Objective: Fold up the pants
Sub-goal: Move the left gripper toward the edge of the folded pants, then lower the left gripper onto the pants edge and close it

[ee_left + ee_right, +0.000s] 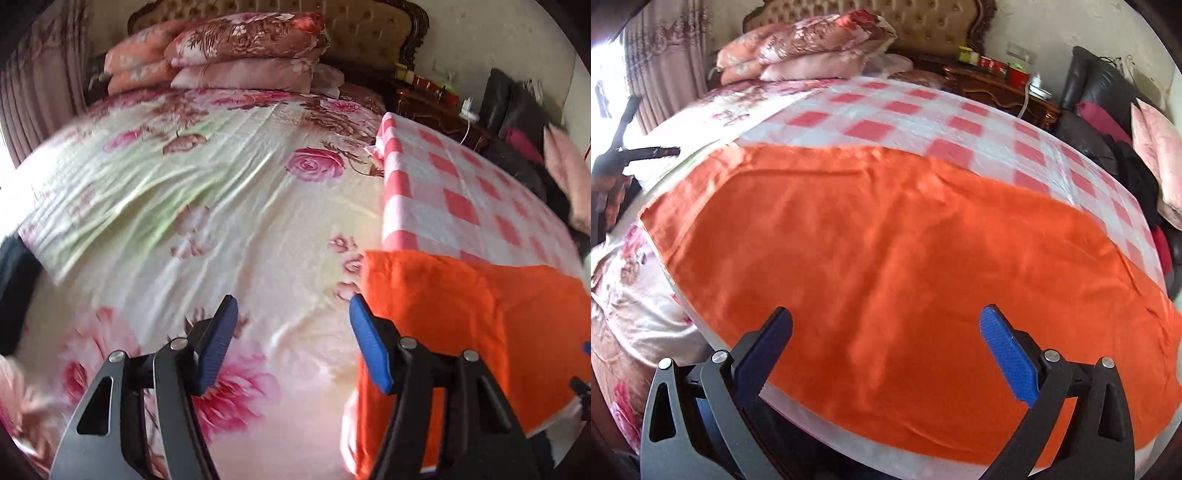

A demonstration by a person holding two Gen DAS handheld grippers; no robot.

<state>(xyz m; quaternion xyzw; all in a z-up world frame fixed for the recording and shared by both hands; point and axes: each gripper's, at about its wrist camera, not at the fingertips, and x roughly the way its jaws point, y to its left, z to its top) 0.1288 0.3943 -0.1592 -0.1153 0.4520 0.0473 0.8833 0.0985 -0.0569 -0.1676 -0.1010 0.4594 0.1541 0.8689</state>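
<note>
While the orange pants point(886, 266) are spread flat and apparently unfolded on a pink-and-white checked cloth point(960, 122) over the right side of the bed, no fold is judged to have been made; the step in hand seems to be the approach to a first grasp. Both claws are held wide apart and nothing is gripped by either. The right claw point(886, 350) is poised over the near edge of the garment, about at its middle, while the left claw point(293, 343) is held above the floral bedspread point(184, 184), with its right finger just beside the left edge of the pants point(461, 314). Whether either claw touches fabric cannot be told, as both views are blurred.

For the next move, the left claw is expected to be shifted right onto the garment's left edge, and a hem or corner is to be pinched so that one half may be carried over the other. Thin cloth lying flat may be hard to pick up alone, and the checked cloth beneath could be caught along with it.

Stacked pillows point(240, 48) lie at the far headboard, a cluttered nightstand point(997, 85) stands far right, and dark bags point(1108, 110) are piled to the right. Nothing lies on the pants themselves.
</note>
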